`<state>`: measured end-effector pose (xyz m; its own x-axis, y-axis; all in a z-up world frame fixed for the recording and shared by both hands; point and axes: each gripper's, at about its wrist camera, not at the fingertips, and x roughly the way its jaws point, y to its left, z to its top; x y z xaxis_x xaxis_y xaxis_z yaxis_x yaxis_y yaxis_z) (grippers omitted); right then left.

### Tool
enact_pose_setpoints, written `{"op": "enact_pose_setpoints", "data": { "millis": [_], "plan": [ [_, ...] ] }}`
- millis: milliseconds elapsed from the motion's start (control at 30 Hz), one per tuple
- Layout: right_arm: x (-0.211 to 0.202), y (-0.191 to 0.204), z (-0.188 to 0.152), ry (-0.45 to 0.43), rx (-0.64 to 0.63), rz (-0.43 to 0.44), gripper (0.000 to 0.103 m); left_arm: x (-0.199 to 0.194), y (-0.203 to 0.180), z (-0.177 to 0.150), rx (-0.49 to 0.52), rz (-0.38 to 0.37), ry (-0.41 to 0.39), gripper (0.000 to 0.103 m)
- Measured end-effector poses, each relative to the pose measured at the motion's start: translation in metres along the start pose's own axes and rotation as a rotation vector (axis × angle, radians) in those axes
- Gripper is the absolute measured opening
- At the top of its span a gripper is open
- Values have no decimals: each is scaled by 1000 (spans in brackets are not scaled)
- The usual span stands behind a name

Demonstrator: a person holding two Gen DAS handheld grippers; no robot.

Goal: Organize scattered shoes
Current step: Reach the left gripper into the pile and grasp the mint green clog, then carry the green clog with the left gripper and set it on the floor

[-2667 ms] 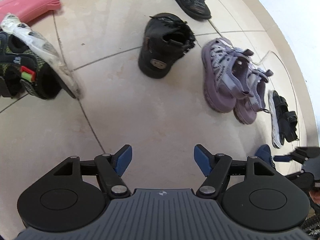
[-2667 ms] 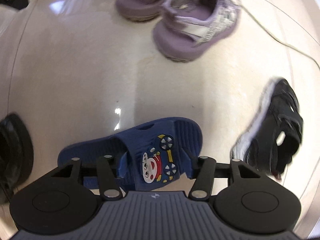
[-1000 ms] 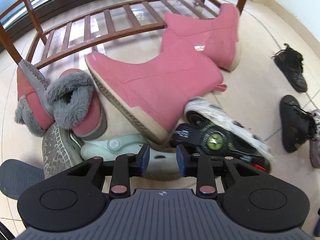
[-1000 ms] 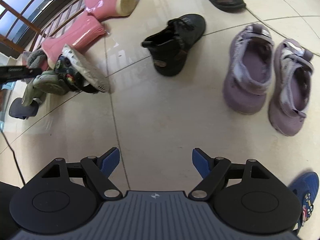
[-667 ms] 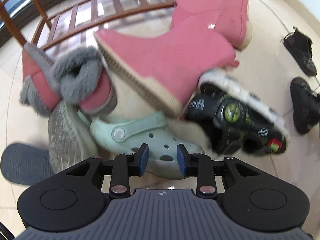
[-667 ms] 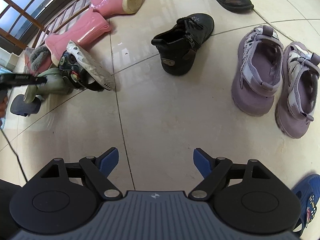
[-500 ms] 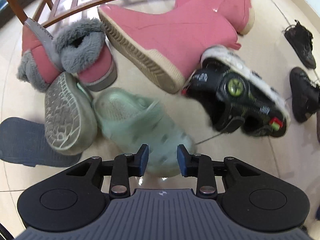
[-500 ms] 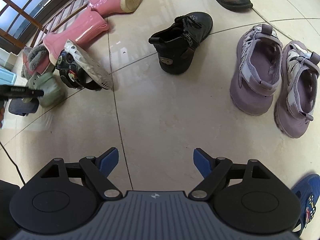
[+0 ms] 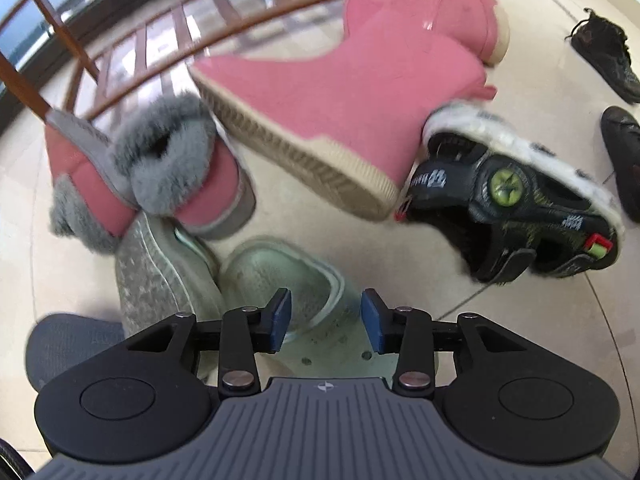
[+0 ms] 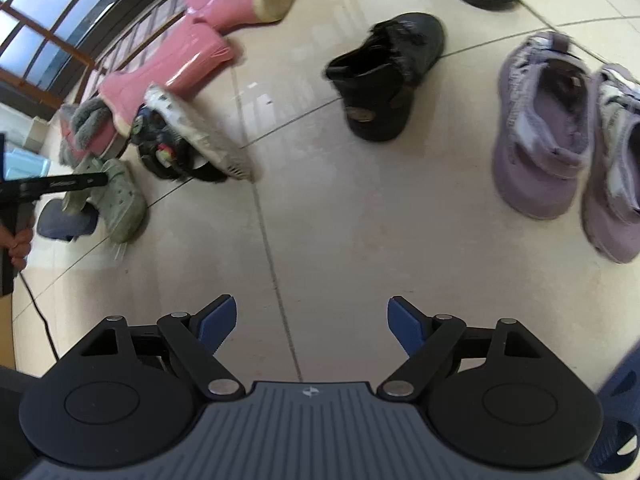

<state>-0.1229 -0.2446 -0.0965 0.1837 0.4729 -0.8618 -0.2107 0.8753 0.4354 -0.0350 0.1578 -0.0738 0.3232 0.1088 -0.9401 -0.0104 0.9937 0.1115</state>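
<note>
The left hand-held gripper (image 9: 325, 320) is hanging steeply over a pale green clog (image 9: 294, 280) that is lying on the tiled floor (image 9: 400, 256). Its jaws have just been opening, and they are now standing partly apart with the clog's heel end between the blue pads, which are not pressing on it. A second green clog (image 9: 160, 276) is lying just to the left, sole up and touching the first. A dark grey slipper (image 9: 64, 344) is peeking out beside that one. Beyond them, a pink boot with a grey fur cuff (image 9: 160, 168) is lying against the upturned clog. A tall pink rubber boot (image 9: 352, 108) is lying on its side with its ribbed sole facing the camera. A black sandal with a green dial (image 9: 512, 200) is lying tipped on its edge just beside the rubber boot. A wooden rack (image 9: 160, 40) is standing behind the pile.

The right hand-held gripper (image 10: 310, 324) is hovering over bare floor with its jaws spread wide and nothing between them. Ahead of it, a black ankle boot (image 10: 384, 76) is standing apart from the pile. Two purple sandals (image 10: 560, 128) are sitting side by side to the right. A blue slipper (image 10: 620, 408) is showing at the lower right edge. In this view, a person's hand (image 10: 18, 240) is gripping the left tool's handle at the far left.
</note>
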Motion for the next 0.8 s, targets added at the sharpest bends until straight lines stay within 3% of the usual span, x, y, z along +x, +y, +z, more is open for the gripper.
{"op": "enact_pose_setpoints", "data": {
  "millis": [200,400,700,800],
  "plan": [
    [4,7,-1,13,-35,-5,88,-2,0,-7,-11,-59,49,37],
    [2,1,-1,4,-33,-40,88,-6,-23,-17,-31,-173,146,33],
    [1,-2,-2,-6,-51,-71,88,-6,-89,-36,47,-361,248,32],
    [-1,-5,-2,-16,-49,-81,88,-4,-112,-38,97,-417,265,26]
  ]
}}
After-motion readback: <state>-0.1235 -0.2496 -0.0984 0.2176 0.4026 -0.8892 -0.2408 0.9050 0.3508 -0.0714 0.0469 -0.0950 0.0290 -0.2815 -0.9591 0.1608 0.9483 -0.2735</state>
